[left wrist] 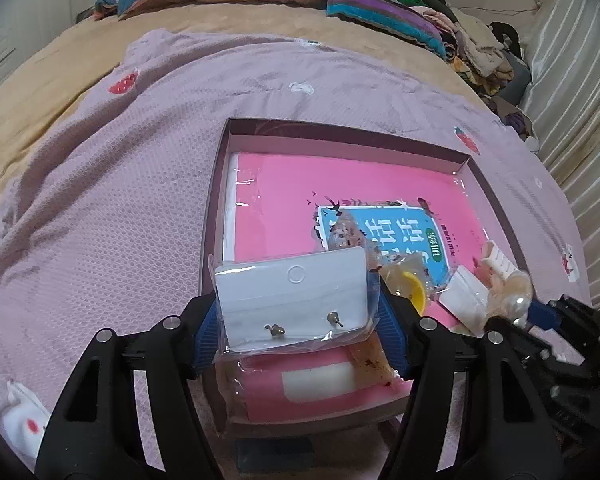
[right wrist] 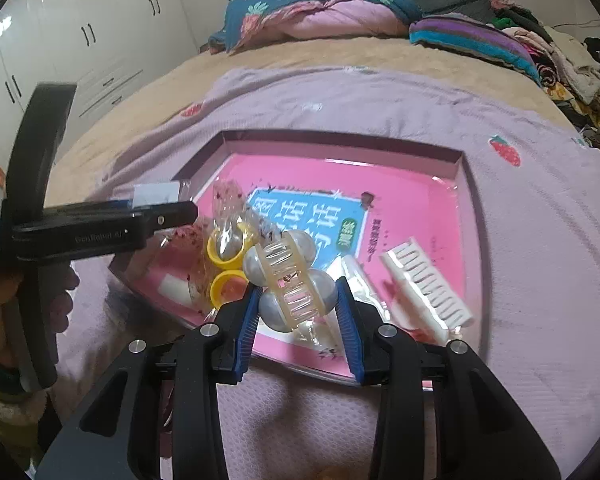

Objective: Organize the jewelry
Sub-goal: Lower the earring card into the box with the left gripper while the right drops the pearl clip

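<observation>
My left gripper (left wrist: 296,316) is shut on a clear bag holding a white earring card (left wrist: 292,300) with two small studs, held above the near edge of the shallow box (left wrist: 340,130). It also shows in the right wrist view (right wrist: 156,196). My right gripper (right wrist: 298,300) is shut on a pearl hair claw (right wrist: 288,276), held over the box's near edge (right wrist: 340,136). The claw shows in the left wrist view (left wrist: 508,292). A yellow ring in a clear bag (right wrist: 226,248) and a white hair claw (right wrist: 428,284) lie in the box on a pink book (right wrist: 400,208).
The box sits on a lilac strawberry-print blanket (left wrist: 140,200) on a bed. Pillows and folded quilts (right wrist: 320,12) lie at the head. A pile of clothes (right wrist: 560,64) is at the far right. White wardrobes (right wrist: 80,40) stand on the left.
</observation>
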A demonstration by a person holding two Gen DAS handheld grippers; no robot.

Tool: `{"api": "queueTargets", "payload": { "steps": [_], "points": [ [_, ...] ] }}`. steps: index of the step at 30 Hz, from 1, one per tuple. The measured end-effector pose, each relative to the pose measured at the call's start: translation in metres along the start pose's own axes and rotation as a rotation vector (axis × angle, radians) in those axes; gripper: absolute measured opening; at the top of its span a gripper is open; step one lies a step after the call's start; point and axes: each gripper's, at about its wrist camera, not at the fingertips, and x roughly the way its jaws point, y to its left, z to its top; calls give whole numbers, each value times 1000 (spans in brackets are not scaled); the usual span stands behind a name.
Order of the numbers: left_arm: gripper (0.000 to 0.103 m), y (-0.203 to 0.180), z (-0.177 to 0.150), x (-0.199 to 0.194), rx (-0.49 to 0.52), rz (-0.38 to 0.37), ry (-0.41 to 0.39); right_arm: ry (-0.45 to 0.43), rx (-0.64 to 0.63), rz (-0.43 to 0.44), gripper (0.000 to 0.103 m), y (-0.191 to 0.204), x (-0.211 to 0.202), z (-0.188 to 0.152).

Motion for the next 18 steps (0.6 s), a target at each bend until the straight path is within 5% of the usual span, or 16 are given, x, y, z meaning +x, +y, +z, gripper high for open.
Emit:
{"api": "queueTargets", "payload": {
  "steps": [18],
  "points": [
    [66,2,-2,1,-11,6,2,74,4,8,37,8,21,-14]
  ]
}}
